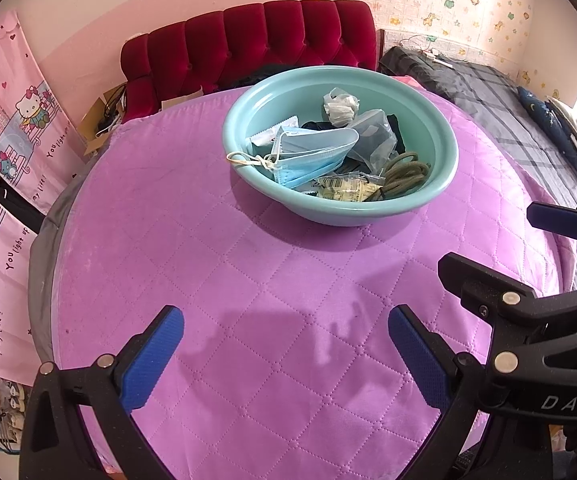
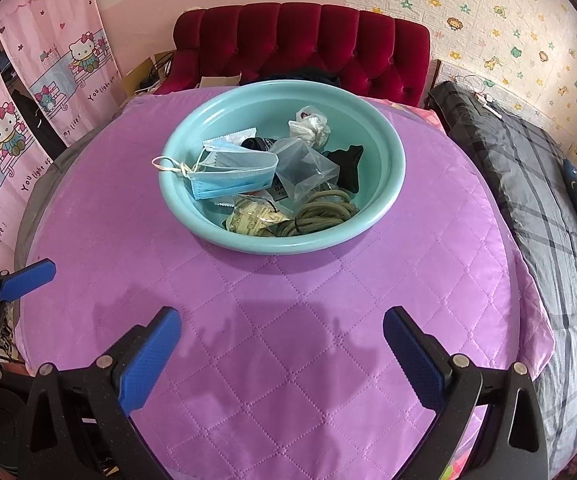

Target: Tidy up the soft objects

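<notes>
Left gripper: the two black jaws with blue textured pads stand wide apart and hold nothing. The fingers hover over the purple quilted cover, near side of the round teal plastic basin, and point toward it. No pad touches the cover or the basin.

Right gripper: the jaws likewise stand wide apart, empty, above the same cover on the near side of the basin. In the left wrist view this gripper appears at the right edge, just beside the left one; one of its blue fingertips shows to the right of the basin.

Basin contents, left to right in the right wrist view:
- A light blue pleated face mask lies against the left wall, with its white ear loop draped over the left rim.
- A crumpled clear plastic bag lies at the centre.
- A wadded white plastic bag lies toward the far wall.
- A yellowish printed packet lies at the near wall.
- A coiled olive-green cord lies at the near right.
- A black fabric piece lies against the right wall.

Behind the basin stands a dark red tufted velvet headboard.
</notes>
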Tool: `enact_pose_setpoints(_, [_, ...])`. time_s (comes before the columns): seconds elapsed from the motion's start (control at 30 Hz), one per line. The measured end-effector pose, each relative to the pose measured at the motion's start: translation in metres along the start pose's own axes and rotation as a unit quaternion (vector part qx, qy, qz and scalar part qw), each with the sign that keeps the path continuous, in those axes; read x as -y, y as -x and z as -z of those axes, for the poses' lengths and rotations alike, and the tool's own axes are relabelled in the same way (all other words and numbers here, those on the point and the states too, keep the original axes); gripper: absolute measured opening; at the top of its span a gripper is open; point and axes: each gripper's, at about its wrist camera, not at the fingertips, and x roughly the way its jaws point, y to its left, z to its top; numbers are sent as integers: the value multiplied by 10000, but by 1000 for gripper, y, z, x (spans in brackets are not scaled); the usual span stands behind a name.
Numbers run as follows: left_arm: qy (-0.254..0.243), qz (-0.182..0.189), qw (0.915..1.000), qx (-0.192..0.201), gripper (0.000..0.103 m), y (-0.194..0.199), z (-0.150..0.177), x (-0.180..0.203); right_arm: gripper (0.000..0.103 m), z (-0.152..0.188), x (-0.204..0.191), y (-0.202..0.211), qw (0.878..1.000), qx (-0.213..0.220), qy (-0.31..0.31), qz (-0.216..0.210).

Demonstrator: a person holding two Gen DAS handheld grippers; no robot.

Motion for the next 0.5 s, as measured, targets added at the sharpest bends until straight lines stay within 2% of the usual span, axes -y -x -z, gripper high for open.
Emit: enact_pose_setpoints(0.5, [11, -56, 10000, -34, 103, -3, -5, 4, 103, -2, 6, -4, 9999, -15, -67, -109])
